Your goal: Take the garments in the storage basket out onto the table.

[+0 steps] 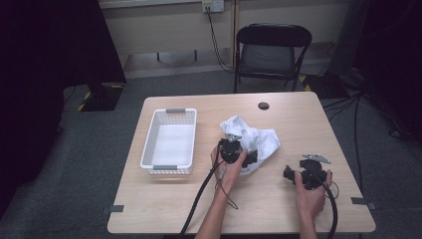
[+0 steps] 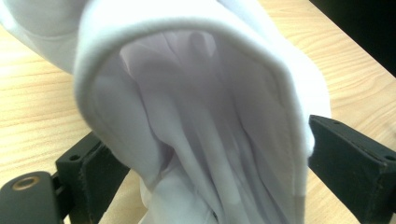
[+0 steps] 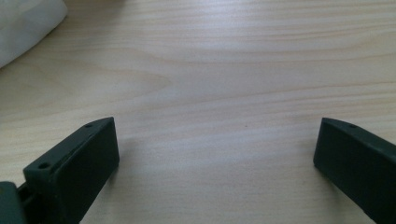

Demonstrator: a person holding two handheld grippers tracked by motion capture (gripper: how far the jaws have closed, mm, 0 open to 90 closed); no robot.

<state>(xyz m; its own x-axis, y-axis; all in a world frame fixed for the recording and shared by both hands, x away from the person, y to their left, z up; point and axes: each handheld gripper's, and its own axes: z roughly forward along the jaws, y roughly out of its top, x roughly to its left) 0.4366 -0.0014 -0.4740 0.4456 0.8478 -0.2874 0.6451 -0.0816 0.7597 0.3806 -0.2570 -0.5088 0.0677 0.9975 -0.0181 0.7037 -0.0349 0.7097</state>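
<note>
High view: the left hand-held gripper (image 1: 247,158) is set against the near edge of a crumpled white cloth (image 1: 256,138) lying at the middle of the desk (image 1: 164,199). A white basket (image 1: 149,144) stands empty to the cloth's left, apart from it. The right hand-held gripper (image 1: 287,173) rests on the desk to the right of the cloth, apart from it.

Left gripper view: a hemmed fold of the white cloth (image 2: 196,116) hangs between the jaws, which stand wide on either side. Whether the pads press on the fabric cannot be told. The step in hand appears to be taking hold of the cloth.

Right gripper view: the jaws stand wide apart over bare desk (image 3: 210,70) with nothing between them; a corner of the cloth (image 3: 23,25) lies at the upper left.

Next move, as judged: close the left jaws firmly on the fold, then lift, probably towards the basket.
</note>
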